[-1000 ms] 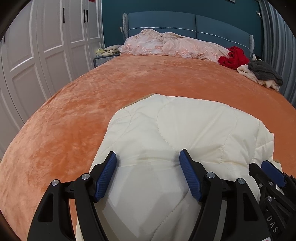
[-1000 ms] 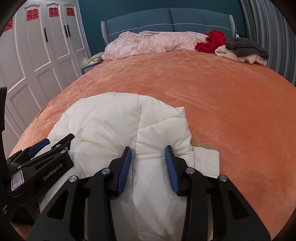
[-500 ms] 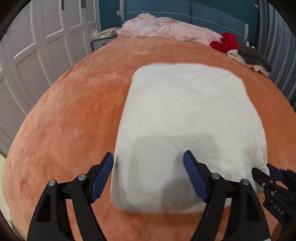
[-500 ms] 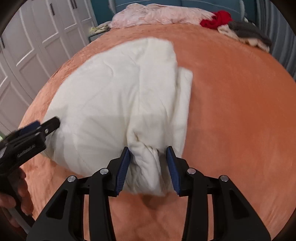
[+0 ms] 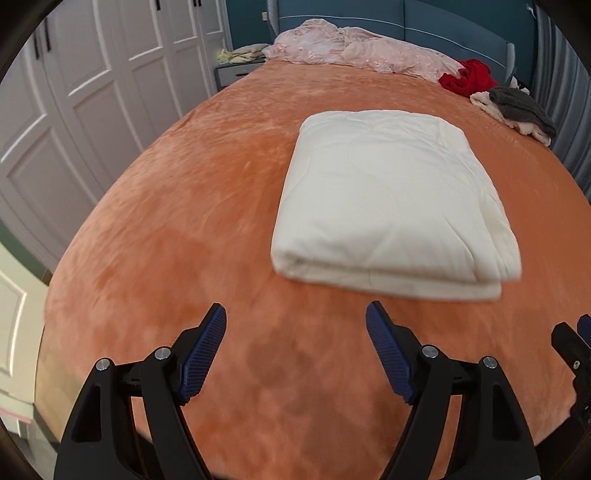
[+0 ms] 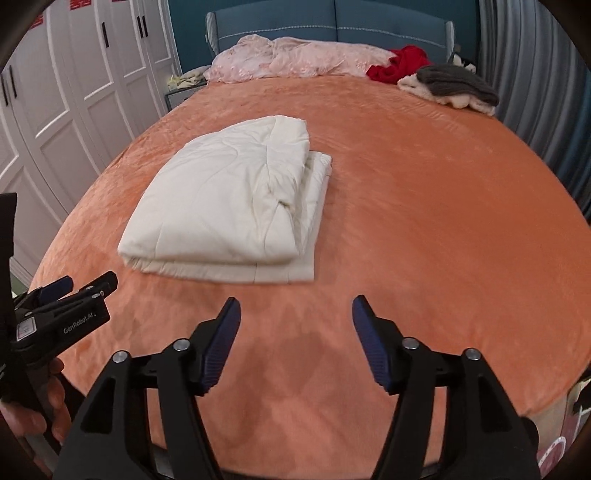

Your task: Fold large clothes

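A cream quilted garment [image 5: 391,199] lies folded into a thick rectangle on the orange bedspread [image 5: 192,206]; it also shows in the right wrist view [image 6: 229,206]. My left gripper [image 5: 295,332] is open and empty, held back from the garment's near edge above the bedspread. My right gripper [image 6: 295,325] is open and empty, also back from the garment, which lies ahead and to its left. The left gripper also shows at the left edge of the right wrist view [image 6: 70,295].
A pink blanket [image 6: 295,55] lies along the blue headboard [image 6: 332,22]. A red garment [image 6: 399,66] and a grey and cream pile [image 6: 454,86] sit at the far right. White wardrobe doors [image 5: 85,85] line the left side.
Both grippers have pulled back from the garment toward the bed's near edge. The right gripper let go of the cream fabric and opened. The garment now lies folded on the bed.
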